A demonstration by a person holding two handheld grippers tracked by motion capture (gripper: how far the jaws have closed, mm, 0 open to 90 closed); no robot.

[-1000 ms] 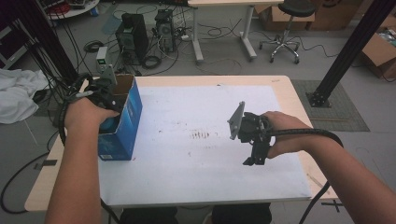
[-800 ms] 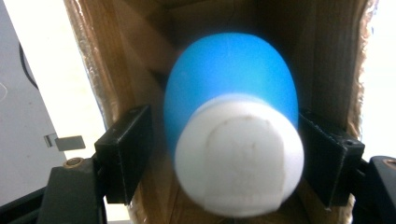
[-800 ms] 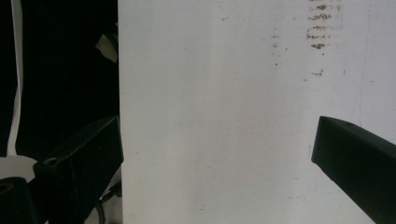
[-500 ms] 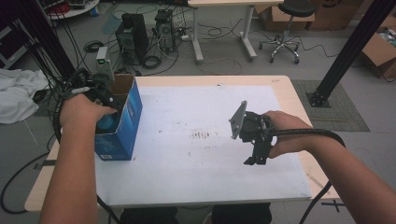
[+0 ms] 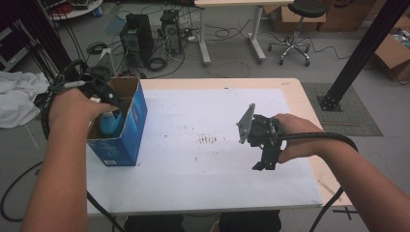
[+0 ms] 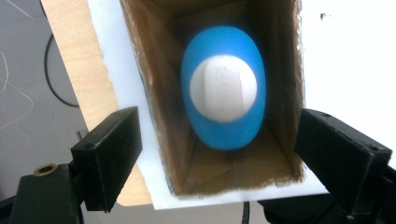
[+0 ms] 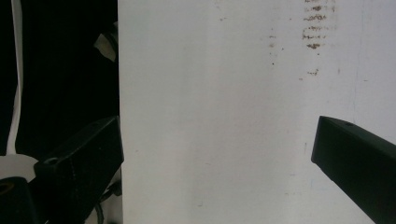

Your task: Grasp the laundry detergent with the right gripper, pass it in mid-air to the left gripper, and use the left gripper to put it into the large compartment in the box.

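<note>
The blue bottle [image 6: 223,93] stands inside the open blue box [image 5: 126,130], straight below the left tongs [image 6: 224,158], whose jaws have just been opening and now stand wide, nothing between them; it looks released, delivered. The right tongs [image 7: 219,163] hang wide over bare bench [image 5: 203,183]. The bottle's lower half is hidden.

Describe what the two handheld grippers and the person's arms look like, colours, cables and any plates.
Both are black. The left gripper has two blocky, square-ended black jaws, with a small brass ring on the left mount. The right gripper carries a grey three-cornered plate and trails a thick black ribbed cable. More black cables loop by the left hand. The forearms show no sleeves.
</note>
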